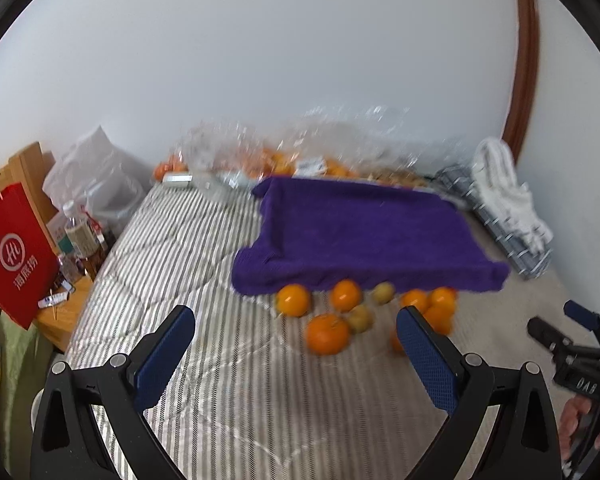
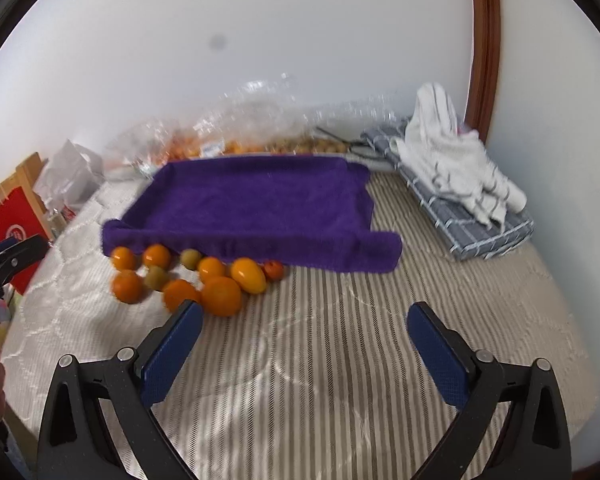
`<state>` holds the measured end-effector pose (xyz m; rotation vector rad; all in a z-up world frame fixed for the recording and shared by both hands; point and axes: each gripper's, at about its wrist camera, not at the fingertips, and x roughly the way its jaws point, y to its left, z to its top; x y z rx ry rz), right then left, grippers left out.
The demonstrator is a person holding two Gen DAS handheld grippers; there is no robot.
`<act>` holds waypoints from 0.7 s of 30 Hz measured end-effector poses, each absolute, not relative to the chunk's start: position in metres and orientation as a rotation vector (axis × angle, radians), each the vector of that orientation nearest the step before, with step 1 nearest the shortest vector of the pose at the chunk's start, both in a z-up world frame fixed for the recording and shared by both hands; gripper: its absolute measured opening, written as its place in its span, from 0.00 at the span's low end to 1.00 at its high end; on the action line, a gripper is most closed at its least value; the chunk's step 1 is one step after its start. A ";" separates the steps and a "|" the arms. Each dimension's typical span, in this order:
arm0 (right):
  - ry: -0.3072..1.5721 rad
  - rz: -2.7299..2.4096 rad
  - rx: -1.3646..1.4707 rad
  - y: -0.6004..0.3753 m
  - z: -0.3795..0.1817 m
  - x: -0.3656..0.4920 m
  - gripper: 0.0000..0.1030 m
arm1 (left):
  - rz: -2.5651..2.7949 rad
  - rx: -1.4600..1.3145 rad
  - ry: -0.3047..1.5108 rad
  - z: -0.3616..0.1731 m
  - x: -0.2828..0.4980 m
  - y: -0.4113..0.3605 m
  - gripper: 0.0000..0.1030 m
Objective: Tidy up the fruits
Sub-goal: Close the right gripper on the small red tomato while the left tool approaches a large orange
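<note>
So both grippers are out over a striped bed cover and neither has anything in it: the left gripper has its blue pads spread wide with only mattress between them, and the right gripper is spread wide and empty too. The fruit sits in a loose bunch on the cover, right against the front edge of a purple towel that looks draped over some kind of tray. It's mostly oranges, plus a couple of greenish-yellow fruits, a longer yellow-orange one and a small reddish one at the end. I'd say this is just the approach, nothing sorted yet. The big orange nearest the right gripper's left finger looks like the easy first pick. Come in low, straddle it across its widest part and close gently, since round fruit on a soft cover will roll if one finger nudges it first. Take from the outside of the bunch so the neighbours don't scatter. Both views are a bit blurry.
</note>
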<state>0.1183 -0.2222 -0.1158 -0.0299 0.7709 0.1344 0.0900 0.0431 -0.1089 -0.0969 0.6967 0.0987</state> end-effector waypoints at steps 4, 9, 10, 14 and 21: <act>0.817 0.097 -0.032 -0.227 -0.140 0.136 0.88 | 0.108 -0.089 0.750 -0.140 0.103 0.056 0.98; 0.901 0.116 0.010 -0.233 -0.162 0.153 0.77 | 0.108 -0.085 0.803 -0.165 0.115 0.064 0.95; 0.905 0.116 0.009 -0.233 -0.164 0.155 0.76 | 0.110 -0.085 0.816 -0.170 0.117 0.066 0.93; 0.916 0.135 -0.006 -0.230 -0.171 0.161 0.71 | 0.133 -0.095 0.871 -0.188 0.126 0.073 0.82; 0.932 0.183 0.006 -0.226 -0.178 0.170 0.60 | 0.092 -0.131 0.918 -0.200 0.131 0.081 0.78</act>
